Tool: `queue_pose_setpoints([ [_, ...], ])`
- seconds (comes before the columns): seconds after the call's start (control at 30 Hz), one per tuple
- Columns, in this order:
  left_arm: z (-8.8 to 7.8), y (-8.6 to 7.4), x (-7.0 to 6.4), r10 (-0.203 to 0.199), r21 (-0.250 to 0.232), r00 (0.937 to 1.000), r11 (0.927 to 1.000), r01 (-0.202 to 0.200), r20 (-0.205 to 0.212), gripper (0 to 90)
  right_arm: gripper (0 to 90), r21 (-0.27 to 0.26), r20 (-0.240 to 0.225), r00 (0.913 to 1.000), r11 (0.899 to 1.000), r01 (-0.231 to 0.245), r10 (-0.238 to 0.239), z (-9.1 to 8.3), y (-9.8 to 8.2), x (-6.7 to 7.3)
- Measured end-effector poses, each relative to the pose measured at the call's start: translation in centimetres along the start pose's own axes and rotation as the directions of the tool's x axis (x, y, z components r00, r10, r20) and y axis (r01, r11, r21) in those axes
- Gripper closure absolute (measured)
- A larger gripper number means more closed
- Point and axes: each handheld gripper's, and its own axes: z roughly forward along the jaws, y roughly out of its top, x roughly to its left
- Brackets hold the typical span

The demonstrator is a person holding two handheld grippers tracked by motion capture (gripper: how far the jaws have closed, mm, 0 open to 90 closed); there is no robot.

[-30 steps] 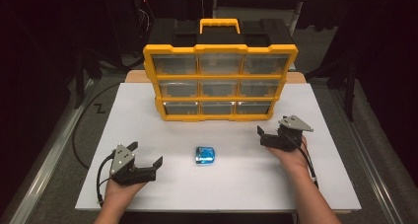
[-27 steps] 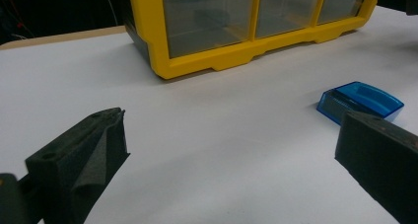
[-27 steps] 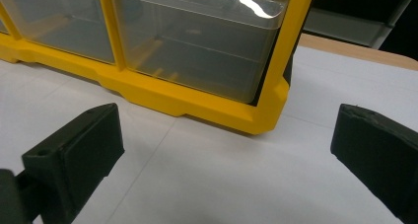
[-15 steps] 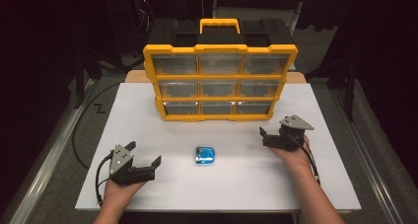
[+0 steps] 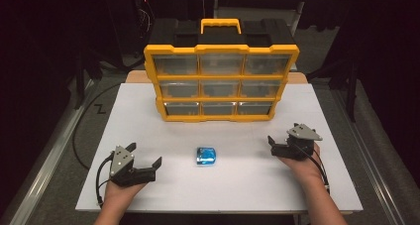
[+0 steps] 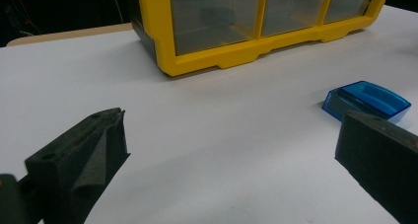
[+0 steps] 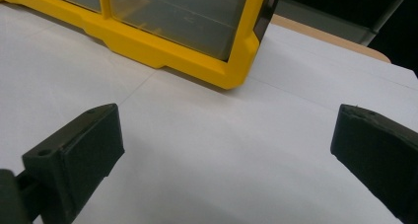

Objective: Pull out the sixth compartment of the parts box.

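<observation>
While the small blue case (image 5: pixel 207 155) lies untouched in front of the yellow drawer organizer (image 5: pixel 220 81), the left tool (image 5: pixel 146 161) has eased slightly back from it, the right tool (image 5: pixel 271 141) barely shifting; both jaws gape empty, so grasping hasn't begun.

Lab-style recording station, white tabletop (image 5: pixel 148 116) on a metal-railed bench, black curtained surround, loose cables on the grey floor (image 5: pixel 54 136), yellow-and-black parts organiser (image 5: pixel 220 76) with clear drawers, staged under fixed lighting.
</observation>
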Motion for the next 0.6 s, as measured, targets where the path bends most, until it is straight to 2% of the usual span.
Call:
queue_pose_setpoints([
  [0.13,0.0,0.1,-0.1,0.003,-0.005,1.0,1.0,-0.003,0.0,0.2,0.8,0.005,0.004,0.9998,1.0,0.02,-0.02,-0.1,0.0,0.2],
  [0.17,-0.1,0.1,-0.1,0.003,-0.005,1.0,1.0,-0.003,0.0,0.3,0.8,0.011,0.009,0.9992,0.999,0.038,-0.038,0.0,0.0,0.4],
  [0.3,-0.1,0.0,-0.1,0.009,-0.004,0.9999,0.9999,-0.009,0.005,0.7,0.8,0.022,-0.003,0.9981,0.998,0.062,-0.062,0.1,-0.1,0.5],
  [0.33,0.0,0.0,-0.1,0.01,-0.004,0.9999,0.9999,-0.01,0.002,0.8,0.8,0.02,-0.015,0.9967,0.997,0.08,-0.08,0.1,0.0,0.6],
  [0.5,-0.1,-0.1,-0.2,0.024,-0.005,0.9997,0.9997,-0.024,-0.005,0.8,0.8,0.033,-0.021,0.9932,0.993,0.115,-0.114,0.2,0.0,0.9],
  [0.6,-0.1,-0.1,-0.2,0.014,-0.025,0.9999,0.9996,-0.014,-0.009,0.8,0.7,0.047,-0.016,0.9892,0.988,0.146,-0.145,0.3,-0.1,1.1],
])
